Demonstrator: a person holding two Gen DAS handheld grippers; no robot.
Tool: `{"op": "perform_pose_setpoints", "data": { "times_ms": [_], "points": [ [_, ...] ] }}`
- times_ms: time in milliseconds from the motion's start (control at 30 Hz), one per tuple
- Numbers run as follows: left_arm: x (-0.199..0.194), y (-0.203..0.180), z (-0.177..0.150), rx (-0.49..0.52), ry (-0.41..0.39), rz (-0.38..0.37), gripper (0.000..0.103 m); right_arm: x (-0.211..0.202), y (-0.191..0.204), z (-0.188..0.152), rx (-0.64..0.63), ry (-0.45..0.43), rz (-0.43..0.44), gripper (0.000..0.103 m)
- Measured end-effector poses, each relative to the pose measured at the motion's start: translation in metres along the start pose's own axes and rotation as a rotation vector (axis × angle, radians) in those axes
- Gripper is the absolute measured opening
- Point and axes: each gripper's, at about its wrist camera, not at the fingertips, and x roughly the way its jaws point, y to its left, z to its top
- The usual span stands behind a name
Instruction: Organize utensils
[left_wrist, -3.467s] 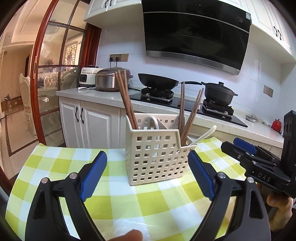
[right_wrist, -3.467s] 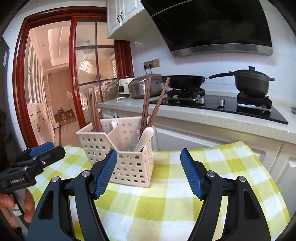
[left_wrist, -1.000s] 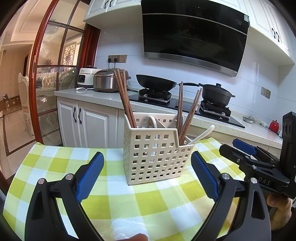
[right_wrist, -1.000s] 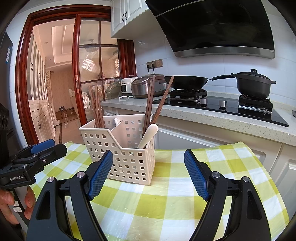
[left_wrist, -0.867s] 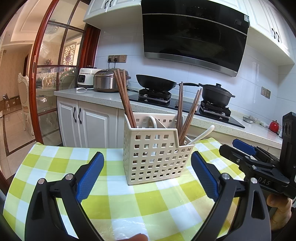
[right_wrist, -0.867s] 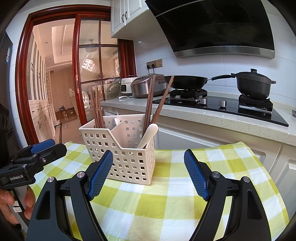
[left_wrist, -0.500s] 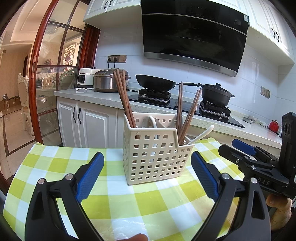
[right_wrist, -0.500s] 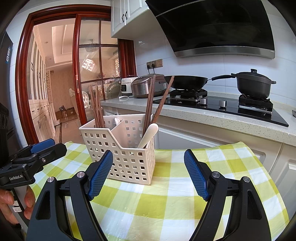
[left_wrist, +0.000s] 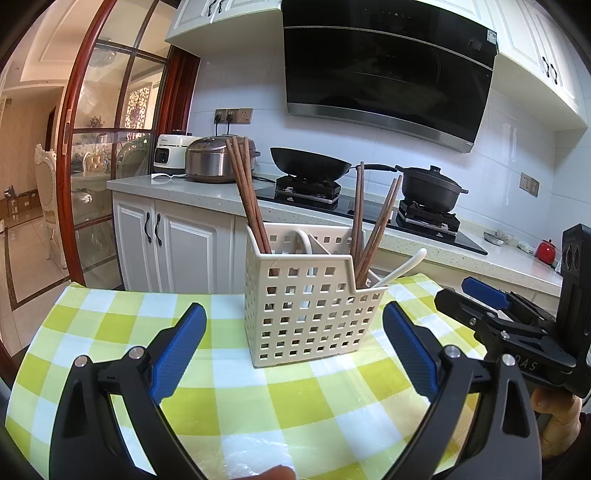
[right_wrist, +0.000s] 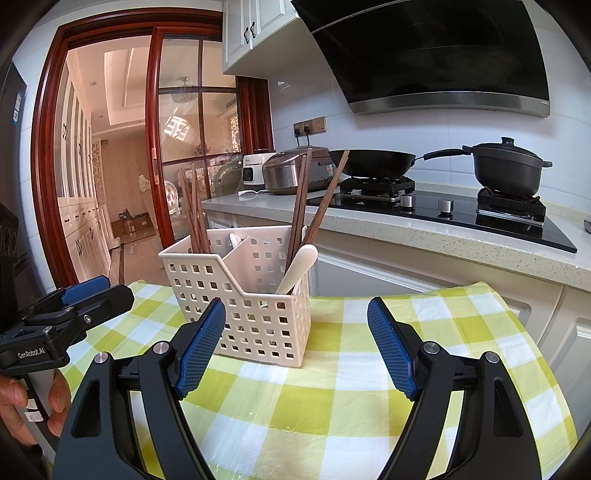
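Observation:
A cream perforated utensil caddy (left_wrist: 310, 310) (right_wrist: 251, 302) stands on the green-checked tablecloth (left_wrist: 207, 398) (right_wrist: 332, 406). Its one compartment holds several brown chopsticks (left_wrist: 245, 195) (right_wrist: 192, 206). The other holds two chopsticks (left_wrist: 373, 221) (right_wrist: 314, 203) and a white spoon (left_wrist: 402, 266) (right_wrist: 299, 267); another white spoon (left_wrist: 304, 240) shows between. My left gripper (left_wrist: 291, 354) is open and empty just in front of the caddy, and shows in the right wrist view (right_wrist: 96, 291). My right gripper (right_wrist: 295, 347) is open and empty to the caddy's right, seen in the left wrist view (left_wrist: 476, 295).
Behind the table runs a white counter (right_wrist: 443, 236) with a rice cooker (left_wrist: 210, 162), a wok (left_wrist: 310, 164) and a black pot (left_wrist: 430, 184) on the hob. A red jar (left_wrist: 546, 249) stands far right. A glass sliding door (right_wrist: 184, 147) is at left.
Both grippers hold almost still, open, in front of the caddy. Since 3.5 s ago they have risen slightly. Nothing taken or let go.

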Motion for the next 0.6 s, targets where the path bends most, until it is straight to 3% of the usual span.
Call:
{"op": "perform_pose_setpoints", "data": {
  "times_ms": [600],
  "points": [
    [-0.0004, -0.0031, -0.0022, 0.012, 0.003, 0.005, 0.094, 0.0004, 0.0005, -0.0004, -0.002, 0.001, 0.001, 0.075]
  ]
}}
